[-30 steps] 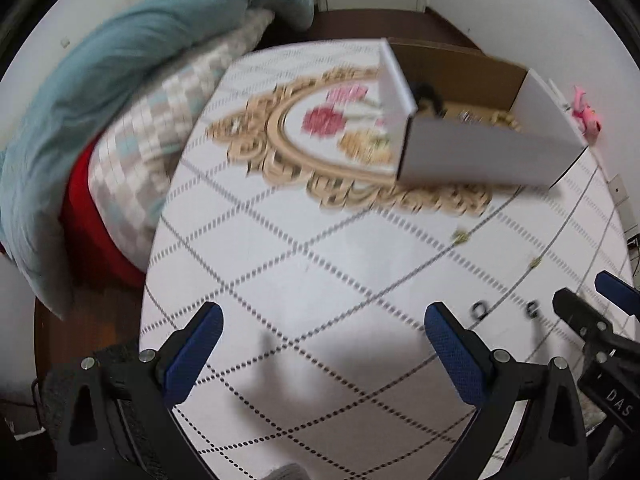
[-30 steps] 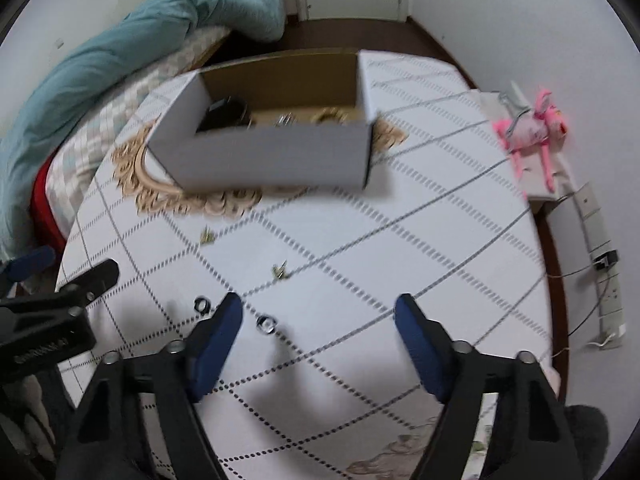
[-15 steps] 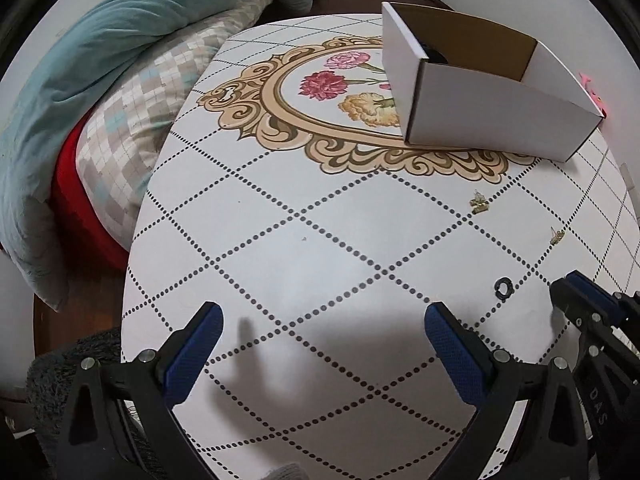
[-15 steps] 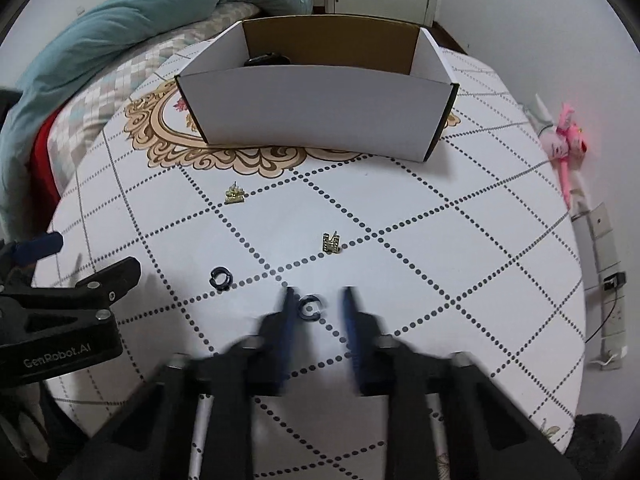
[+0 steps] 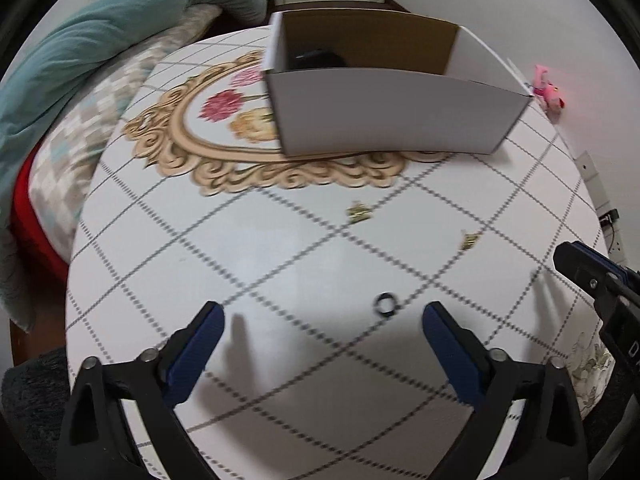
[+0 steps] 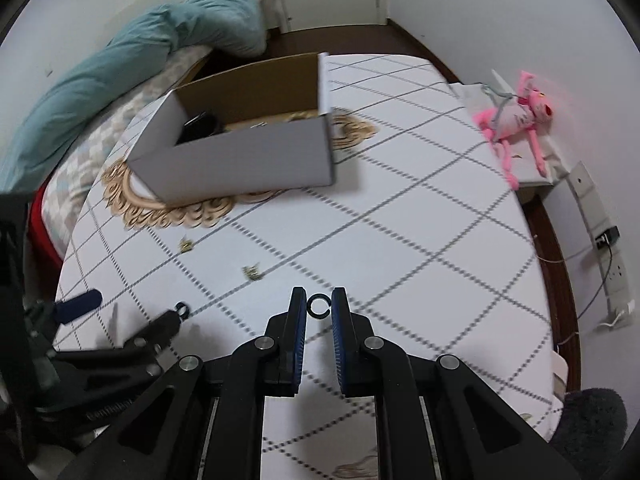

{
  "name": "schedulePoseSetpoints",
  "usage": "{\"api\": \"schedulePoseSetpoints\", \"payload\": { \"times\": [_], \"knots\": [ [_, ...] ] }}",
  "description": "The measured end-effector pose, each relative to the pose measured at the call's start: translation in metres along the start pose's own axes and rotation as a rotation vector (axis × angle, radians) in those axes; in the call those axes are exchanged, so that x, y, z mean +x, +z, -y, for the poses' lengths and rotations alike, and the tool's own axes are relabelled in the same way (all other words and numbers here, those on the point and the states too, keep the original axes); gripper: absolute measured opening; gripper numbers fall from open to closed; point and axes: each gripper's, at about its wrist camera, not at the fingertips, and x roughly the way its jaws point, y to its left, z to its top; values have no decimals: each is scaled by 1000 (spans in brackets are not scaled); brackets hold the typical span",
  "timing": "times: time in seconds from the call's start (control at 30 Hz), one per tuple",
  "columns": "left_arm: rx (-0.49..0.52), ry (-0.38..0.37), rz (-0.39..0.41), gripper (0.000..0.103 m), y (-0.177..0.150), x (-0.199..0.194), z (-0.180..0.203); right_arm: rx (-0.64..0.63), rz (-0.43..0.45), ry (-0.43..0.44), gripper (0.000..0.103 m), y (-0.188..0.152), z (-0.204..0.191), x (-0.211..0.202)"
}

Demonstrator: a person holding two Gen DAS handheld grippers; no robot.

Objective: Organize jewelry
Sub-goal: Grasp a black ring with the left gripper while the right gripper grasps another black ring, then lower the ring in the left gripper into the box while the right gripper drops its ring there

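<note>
My right gripper [image 6: 319, 306] is shut on a small black ring [image 6: 319, 306], held between its blue pads above the table. My left gripper [image 5: 322, 320] is open, low over the table, with a second black ring [image 5: 386, 304] lying just inside its right finger; that ring also shows in the right wrist view [image 6: 182, 309]. Two small gold jewelry pieces [image 5: 357, 213] [image 5: 469, 240] lie on the table between the grippers and the white cardboard box [image 5: 384, 116]. The box holds a dark item and some gold pieces [image 6: 296, 116].
The round table [image 6: 420, 240] has a white cloth with a grid and gold floral print. A bed with a teal duvet [image 5: 80, 52] lies to the left. A pink plush toy [image 6: 516, 116] sits on a stand to the right, by wall sockets and cables.
My right gripper has closed on a black ring and lifted it off the table. My left gripper has moved right, so the other ring now lies between its fingers.
</note>
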Motion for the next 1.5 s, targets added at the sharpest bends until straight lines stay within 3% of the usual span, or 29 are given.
{"api": "schedulePoseSetpoints", "payload": {
  "times": [0.27,0.33,0.43,0.63,0.77,0.93,1.03,1.1,1.3,1.5],
  "knots": [
    [49,-9,13,43,1,3,14,50,-1,-7,13,1,18,-1],
    [60,-20,20,26,1,2,16,53,2,-6,13,2,19,-1],
    [72,-32,26,10,4,3,18,54,4,-5,13,3,20,-2],
    [60,-68,25,10,5,-2,16,61,20,11,13,5,20,-9],
    [34,-133,51,10,22,-27,9,75,45,45,13,15,19,-24],
    [8,-220,99,10,78,-63,3,105,78,152,13,51,17,-39],
    [-4,-273,90,10,123,-66,-2,106,77,236,13,89,13,-36],
    [-1,-271,81,10,149,-60,-4,97,73,269,13,116,10,-31],
    [-32,-274,-2,10,199,-28,-16,33,-15,286,13,186,-6,9],
    [-59,-234,-85,12,219,-7,-21,-8,-126,263,14,217,-9,51]
  ]
}}
